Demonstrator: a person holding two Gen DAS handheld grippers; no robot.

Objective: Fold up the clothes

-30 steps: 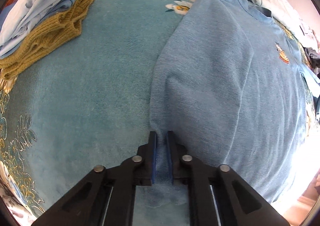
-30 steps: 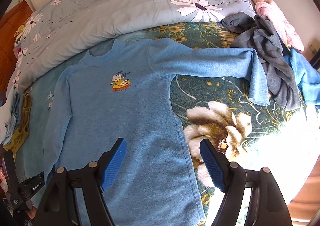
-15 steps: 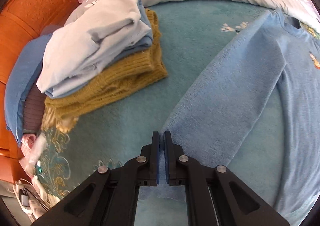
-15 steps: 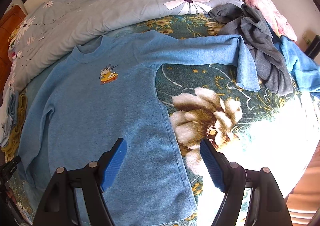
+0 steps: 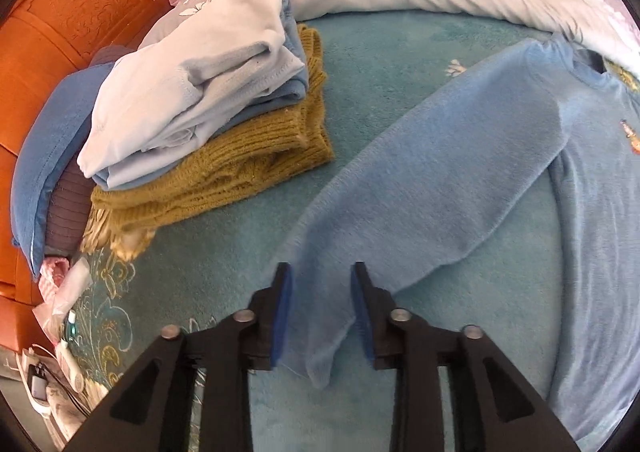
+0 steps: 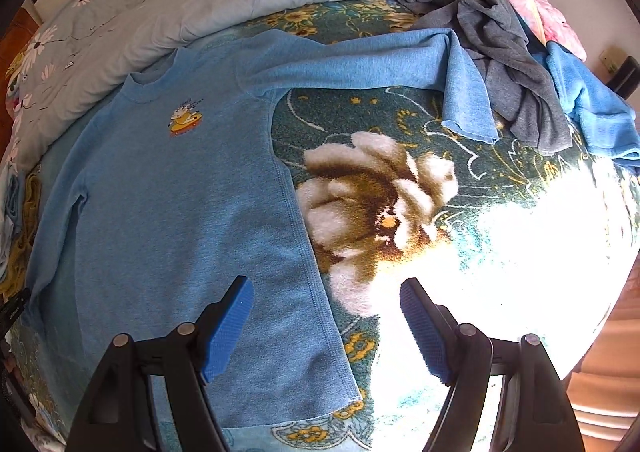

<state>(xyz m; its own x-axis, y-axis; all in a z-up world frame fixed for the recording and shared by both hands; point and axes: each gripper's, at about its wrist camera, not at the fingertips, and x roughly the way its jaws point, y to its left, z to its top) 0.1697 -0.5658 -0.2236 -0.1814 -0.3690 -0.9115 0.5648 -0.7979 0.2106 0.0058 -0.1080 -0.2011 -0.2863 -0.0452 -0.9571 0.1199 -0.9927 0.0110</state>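
Left wrist view: sleeve cuff [image 5: 320, 348] lies loose between the opening left hand-held gripper [image 5: 322, 292] pads.

Tiny print above the cartoon emblem [image 6: 185, 120] on the blue sweatshirt [image 6: 180, 211], too small to read. Small white lettering on a black part [image 6: 14, 310] at the left edge, also illegible. Nothing else written.
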